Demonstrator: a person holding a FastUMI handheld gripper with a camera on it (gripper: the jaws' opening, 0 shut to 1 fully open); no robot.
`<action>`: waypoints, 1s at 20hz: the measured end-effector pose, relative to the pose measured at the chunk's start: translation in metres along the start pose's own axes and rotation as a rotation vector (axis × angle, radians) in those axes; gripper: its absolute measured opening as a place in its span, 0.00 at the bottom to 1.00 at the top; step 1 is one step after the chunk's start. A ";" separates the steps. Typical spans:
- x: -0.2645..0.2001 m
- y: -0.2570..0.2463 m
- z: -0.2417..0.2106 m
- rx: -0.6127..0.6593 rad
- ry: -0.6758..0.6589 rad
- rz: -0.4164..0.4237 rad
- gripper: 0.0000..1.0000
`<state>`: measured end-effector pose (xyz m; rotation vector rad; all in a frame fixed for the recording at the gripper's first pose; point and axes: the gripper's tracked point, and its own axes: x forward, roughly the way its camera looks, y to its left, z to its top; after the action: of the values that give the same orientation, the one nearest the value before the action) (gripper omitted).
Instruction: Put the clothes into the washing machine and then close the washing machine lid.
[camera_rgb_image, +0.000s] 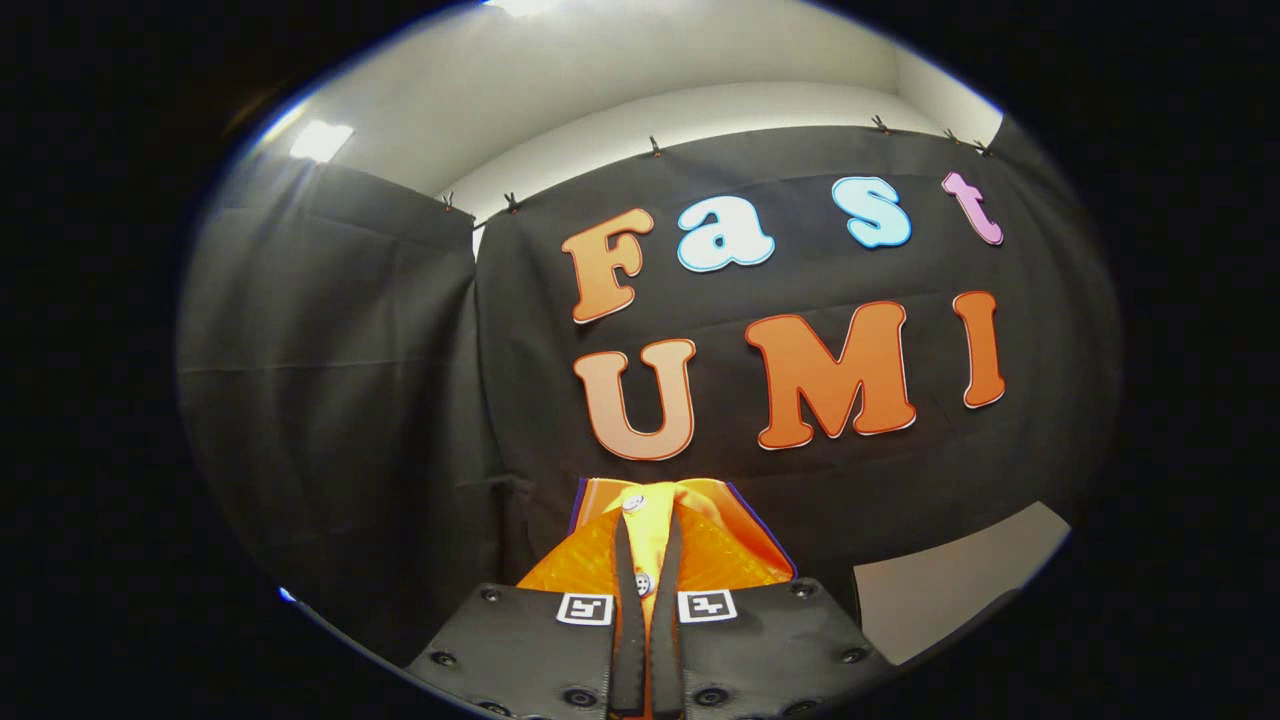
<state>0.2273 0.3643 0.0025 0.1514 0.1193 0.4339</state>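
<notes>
Holding the orange shirt (648, 540) pinched in my hand-held gripper (648, 545), I judged loading and lid closing remained undone.

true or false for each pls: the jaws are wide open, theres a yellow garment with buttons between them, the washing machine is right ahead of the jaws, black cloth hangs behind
1. The jaws of the gripper are wide open. False: they stand nearly closed, both pressing on a strip of cloth.
2. A yellow garment with buttons sits between the jaws. True: its buttoned strip runs up between them, and the cloth spreads out just ahead.
3. A washing machine stands right ahead of the jaws. False: ahead is the black cloth wall.
4. Black cloth hangs behind the garment. True: it is clipped up along its top edge.
5. The garment lies flat on a table. False: it is held up in the jaws, in front of the cloth wall.
</notes>
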 end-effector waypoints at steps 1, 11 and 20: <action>0.008 0.001 -0.009 -0.005 0.003 -0.015 0.10; 0.080 -0.008 -0.142 0.056 0.106 -0.124 0.10; 0.108 -0.015 -0.298 0.092 0.323 -0.184 0.10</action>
<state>0.2867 0.4332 -0.3011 0.1586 0.4678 0.2668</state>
